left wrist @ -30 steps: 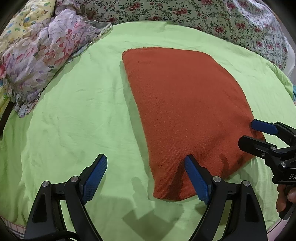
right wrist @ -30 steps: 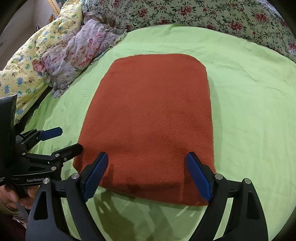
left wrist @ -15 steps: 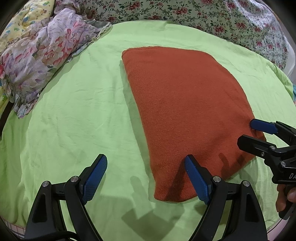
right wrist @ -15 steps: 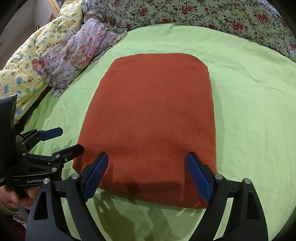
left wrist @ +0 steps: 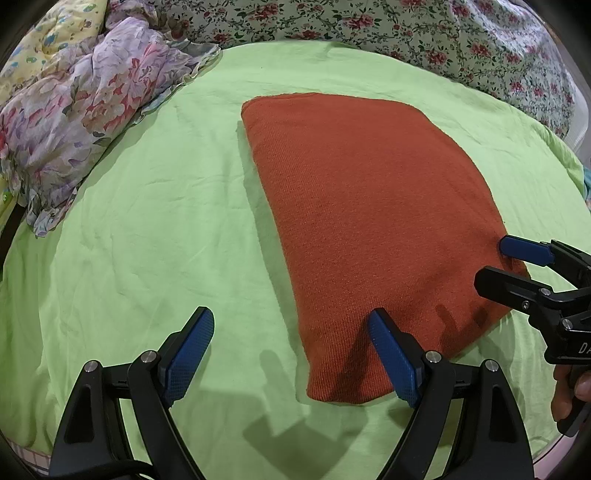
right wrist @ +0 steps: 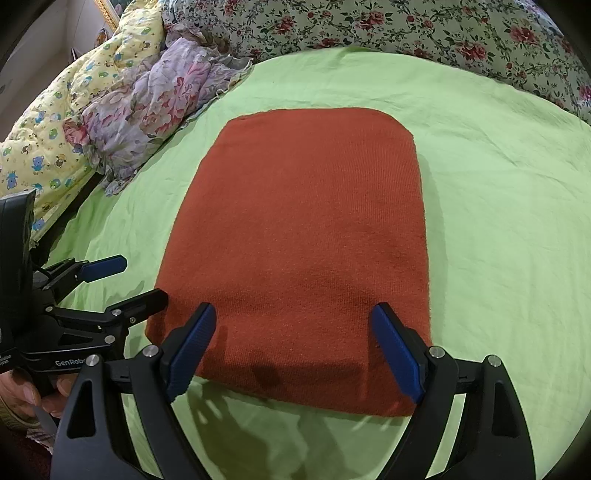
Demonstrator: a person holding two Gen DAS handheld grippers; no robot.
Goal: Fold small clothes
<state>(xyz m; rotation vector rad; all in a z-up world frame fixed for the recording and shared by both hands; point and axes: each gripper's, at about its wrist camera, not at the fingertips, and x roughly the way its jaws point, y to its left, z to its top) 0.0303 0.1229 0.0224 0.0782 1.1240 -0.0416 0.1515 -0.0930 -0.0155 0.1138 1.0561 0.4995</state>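
Both grippers open at orange cloth [right wrist: 299,243] near edge, green sheet [right wrist: 498,206] round it.

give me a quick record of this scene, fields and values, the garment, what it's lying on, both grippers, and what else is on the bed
garment: rust-orange knit cloth, folded into a flat rectangle
surface: light green sheet, slightly wrinkled
left gripper: open, empty, at the garment's near left corner
right gripper: open, empty, straddling the garment's near edge
contact: neither gripper clamps the cloth
other items: crumpled floral fabric beyond the garment's left side; yellow cartoon-print quilt further left; floral bedding along the far edge
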